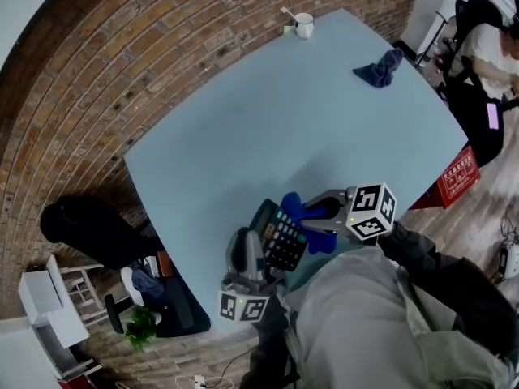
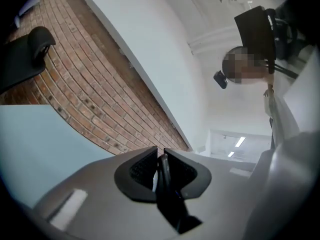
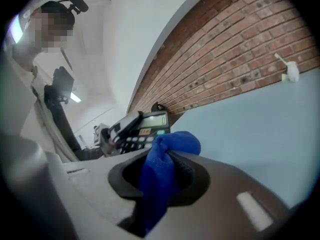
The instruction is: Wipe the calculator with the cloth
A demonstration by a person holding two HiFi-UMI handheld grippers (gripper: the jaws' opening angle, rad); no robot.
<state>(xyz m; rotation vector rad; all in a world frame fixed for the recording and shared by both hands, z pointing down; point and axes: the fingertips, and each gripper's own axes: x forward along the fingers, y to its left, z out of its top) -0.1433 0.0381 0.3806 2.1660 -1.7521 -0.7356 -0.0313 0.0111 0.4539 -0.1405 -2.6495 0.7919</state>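
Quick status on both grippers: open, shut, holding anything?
Left gripper: jaws closed on the edge of the calculator.
Right gripper: jaws closed on the blue cloth.

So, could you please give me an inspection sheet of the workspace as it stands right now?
Surface: light blue table, no spills seen.
Job's things: calculator held tilted at the near edge; blue cloth at its top edge, contact unclear.
Clutter: dark blue cloth bunched at the far right; white mug with a spoon at the far edge.
Grippers: left gripper shut on the calculator's edge; right gripper shut on the blue cloth.
Cables: white plug and cable on the floor.
Surroundings: brick wall, seated person, red crate, potted plant.
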